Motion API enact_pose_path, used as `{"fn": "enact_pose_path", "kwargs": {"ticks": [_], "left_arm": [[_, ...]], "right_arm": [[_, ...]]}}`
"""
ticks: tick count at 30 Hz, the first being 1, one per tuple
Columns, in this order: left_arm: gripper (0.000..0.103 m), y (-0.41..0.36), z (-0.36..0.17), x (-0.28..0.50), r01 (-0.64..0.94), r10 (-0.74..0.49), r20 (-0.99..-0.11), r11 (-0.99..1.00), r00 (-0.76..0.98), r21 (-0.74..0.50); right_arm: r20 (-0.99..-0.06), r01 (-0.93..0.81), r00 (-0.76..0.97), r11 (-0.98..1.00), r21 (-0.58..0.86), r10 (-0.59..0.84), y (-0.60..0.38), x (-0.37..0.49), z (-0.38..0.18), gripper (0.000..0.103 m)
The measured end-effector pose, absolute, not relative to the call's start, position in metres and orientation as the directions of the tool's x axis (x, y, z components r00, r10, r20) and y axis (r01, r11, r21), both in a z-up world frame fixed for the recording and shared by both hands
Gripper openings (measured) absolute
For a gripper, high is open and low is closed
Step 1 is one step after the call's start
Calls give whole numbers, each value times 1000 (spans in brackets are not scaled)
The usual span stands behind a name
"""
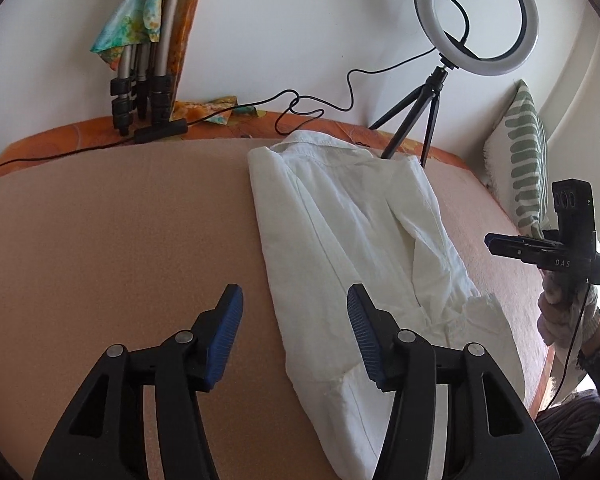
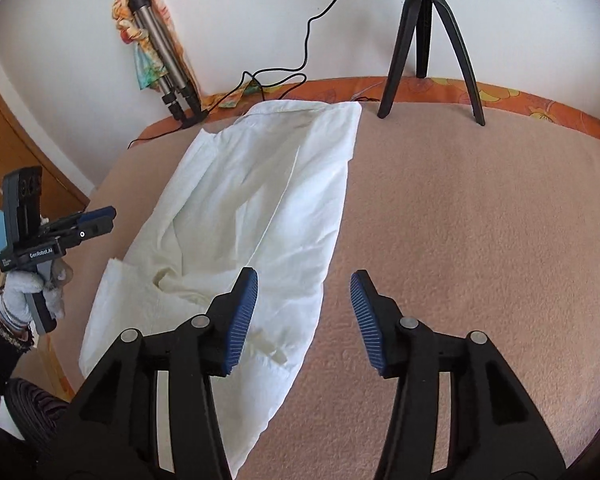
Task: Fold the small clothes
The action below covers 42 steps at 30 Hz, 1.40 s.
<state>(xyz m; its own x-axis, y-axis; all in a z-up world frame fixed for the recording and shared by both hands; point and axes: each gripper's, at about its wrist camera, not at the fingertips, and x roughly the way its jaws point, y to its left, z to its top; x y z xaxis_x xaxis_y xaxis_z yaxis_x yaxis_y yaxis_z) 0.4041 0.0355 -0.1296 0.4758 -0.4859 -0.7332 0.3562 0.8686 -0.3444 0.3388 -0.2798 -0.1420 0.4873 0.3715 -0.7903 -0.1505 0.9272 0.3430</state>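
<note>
Nearest the left tongs (image 1: 295, 332), the jaws stand apart with nothing between them, poised over bare pink blanket (image 1: 120, 240). The white shirt (image 1: 352, 240) lies just to their right; its long left edge runs under the right-hand pad (image 1: 360, 336), which overlaps the cloth in the left wrist view, though I cannot tell whether it touches. To the left of that edge the blanket is open and flat right out to the bed's far rim.

The right tongs (image 2: 304, 320) are likewise parted and empty. Their left pad (image 2: 242, 320) hangs over the shirt's (image 2: 260, 200) right side near the hem, the right pad over plain blanket (image 2: 480, 220). A wide clear stretch of blanket runs off to the right.

The shirt lies lengthwise between the two tools, sides folded in to a long narrow strip, hem toward the person, collar at the far end.

Seen from the left, the right tongs (image 1: 490, 242) sit beyond the shirt's right edge in a gloved hand (image 1: 560, 312). The bed's near right edge falls away close beside it.

Farther back, a tripod (image 2: 432, 40) stands on the blanket near the collar, carrying a ring light (image 1: 478, 16). An orange floral sheet (image 2: 540, 100) borders the far edge against the white wall. A cable (image 1: 320, 104) trails along it to folded tripod legs (image 1: 140, 80) draped with a scarf (image 1: 136, 12). A striped cushion (image 1: 520, 152) leans at the far right.
</note>
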Motion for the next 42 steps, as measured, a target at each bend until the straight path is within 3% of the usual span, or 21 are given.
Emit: {"fn": "enact_pose_path", "kwargs": {"ticks": [3, 16, 17, 18, 19, 20, 21, 22, 27, 29, 31, 32, 35, 36, 37, 42], "left_arm": [[53, 38, -136, 425, 317, -505, -723, 862, 471, -395], [50, 21, -170, 492, 251, -578, -695, 814, 427, -524], [46, 20, -172, 495, 250, -584, -690, 810, 428, -531], [34, 19, -174, 497, 246, -586, -686, 808, 431, -536], [30, 17, -175, 499, 239, -586, -684, 808, 435, -539], [25, 15, -177, 501, 227, -579, -686, 811, 440, -539], [13, 15, -178, 501, 217, -565, -689, 820, 454, -530], [8, 13, -178, 502, 214, -545, -695, 833, 468, -510], [6, 3, -177, 500, 246, -432, -741, 902, 514, -355], [6, 8, -174, 500, 249, -453, -727, 892, 517, -379], [12, 17, -171, 501, 251, -501, -695, 864, 516, -436], [21, 23, -170, 502, 243, -514, -682, 855, 520, -459], [42, 39, -169, 506, 221, -566, -639, 813, 521, -539], [42, 42, -169, 508, 224, -587, -627, 796, 513, -562], [42, 40, -170, 511, 229, -592, -632, 794, 500, -563], [39, 21, -176, 523, 290, -593, -666, 804, 452, -520]], "right_arm": [[-782, -125, 489, 918, 376, 387, -288, 361, -147, 59], [-743, -76, 456, 853, 516, 490, -296, 425, -185, 59], [-729, -78, 453, 838, 540, 512, -296, 427, -187, 56], [-722, -79, 452, 830, 552, 523, -295, 429, -187, 41], [-720, -78, 447, 825, 560, 530, -294, 431, -187, 19], [-716, -73, 443, 818, 571, 540, -293, 434, -187, 10], [-719, -66, 449, 822, 565, 531, -292, 435, -186, 7], [-733, -64, 457, 840, 539, 505, -291, 437, -183, 5], [-844, 25, 442, 937, 349, 302, -300, 455, -192, 1], [-814, 19, 457, 911, 413, 359, -306, 456, -189, 1], [-785, -10, 479, 896, 444, 394, -307, 453, -180, 1], [-775, -20, 484, 891, 454, 406, -307, 453, -177, 2], [-742, -37, 488, 860, 508, 460, -310, 452, -171, 30], [-720, -56, 497, 847, 529, 483, -309, 450, -170, 42], [-712, -70, 498, 841, 536, 495, -308, 451, -169, 47], [-736, -72, 484, 859, 506, 474, -295, 465, -177, 47]]}}
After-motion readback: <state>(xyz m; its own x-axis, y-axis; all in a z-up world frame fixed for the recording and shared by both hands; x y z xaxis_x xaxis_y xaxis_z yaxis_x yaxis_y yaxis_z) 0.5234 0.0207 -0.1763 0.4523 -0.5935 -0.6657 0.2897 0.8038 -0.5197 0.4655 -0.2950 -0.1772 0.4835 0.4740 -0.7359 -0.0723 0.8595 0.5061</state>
